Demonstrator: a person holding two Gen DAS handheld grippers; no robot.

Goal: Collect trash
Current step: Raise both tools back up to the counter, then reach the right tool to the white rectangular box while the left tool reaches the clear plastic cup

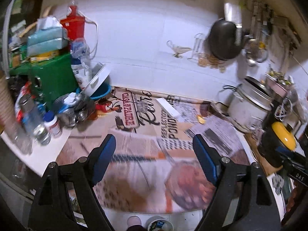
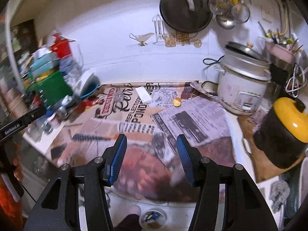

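both tongs hover empty above the newspaper-covered desk; left tongs gape wide, right tongs half spread. best to descend slowly and straddle one scrap squarely. the yellow crumb lies well ahead, beside the white box.

Printed newspaper sheets covered the counter, matt and flat. At one o'clock in the right wrist view a rice cooker showed a dull white painted body with a brushed metal rim. At twelve o'clock hung a matt black pan beside shiny steel ladles. At three o'clock a jar had a glossy yellow plastic lid. At nine o'clock stood a smooth green plastic box. The gripper pads looked ribbed blue rubber on matt black plastic.
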